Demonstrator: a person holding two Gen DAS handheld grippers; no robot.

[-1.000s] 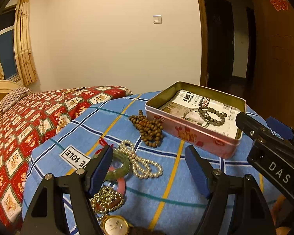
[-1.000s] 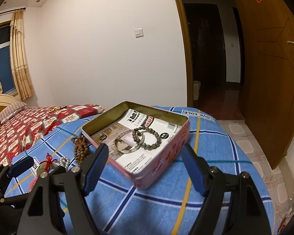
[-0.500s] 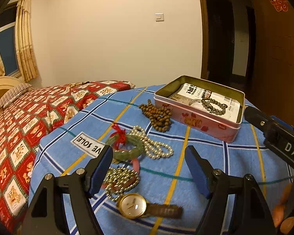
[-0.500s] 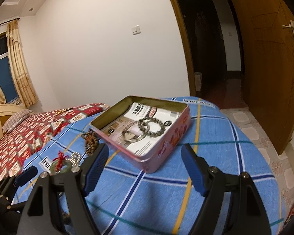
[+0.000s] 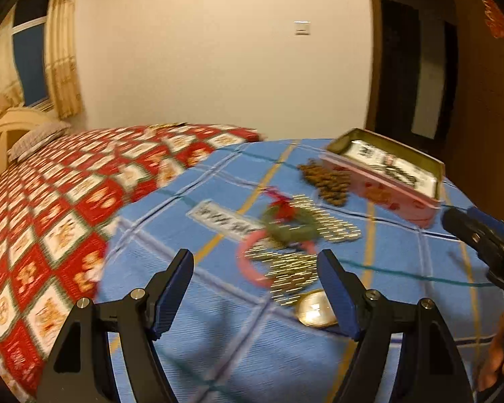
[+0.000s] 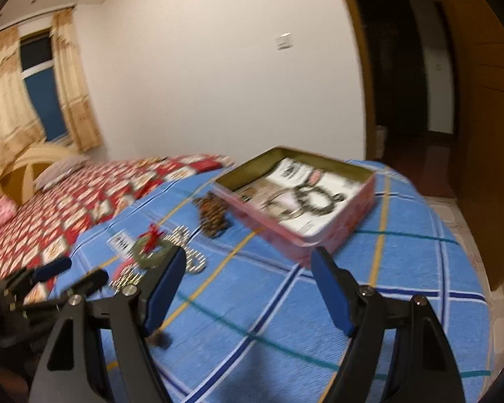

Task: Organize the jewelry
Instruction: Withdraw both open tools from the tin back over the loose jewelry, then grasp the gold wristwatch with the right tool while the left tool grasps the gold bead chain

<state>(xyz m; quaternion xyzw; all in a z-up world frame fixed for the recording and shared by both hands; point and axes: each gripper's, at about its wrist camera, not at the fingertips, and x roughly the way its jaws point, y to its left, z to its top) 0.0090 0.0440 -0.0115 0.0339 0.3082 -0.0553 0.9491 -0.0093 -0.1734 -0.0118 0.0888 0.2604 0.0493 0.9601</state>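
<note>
A pink tin [image 5: 391, 189] [image 6: 339, 226] lies open on the blue checked cloth [image 5: 218, 342], with a dark bead bracelet [image 6: 314, 196] and a silver bangle inside. Beside it lies a brown bead string [image 5: 329, 181] [image 6: 213, 215]. Nearer lie a green bangle with a red knot [image 5: 287, 223] [image 6: 151, 247], a pearl necklace [image 5: 332, 223], a pink bangle [image 5: 252, 263], gold beads [image 5: 290, 273] and a gold watch [image 5: 314, 309]. My left gripper [image 5: 255, 297] is open and empty above the cloth, near the watch. My right gripper [image 6: 248, 297] is open and empty, short of the tin.
A bed with a red patterned cover [image 5: 67, 201] lies to the left. A wooden door [image 6: 480, 134] and a dark doorway stand at the right. The cloth's round edge drops off at the right [image 6: 477, 268]. Both views are motion-blurred.
Both grippers have pulled back and up from the table and swung. The jewelry pile and tin now look farther away. Both stay open and empty.
</note>
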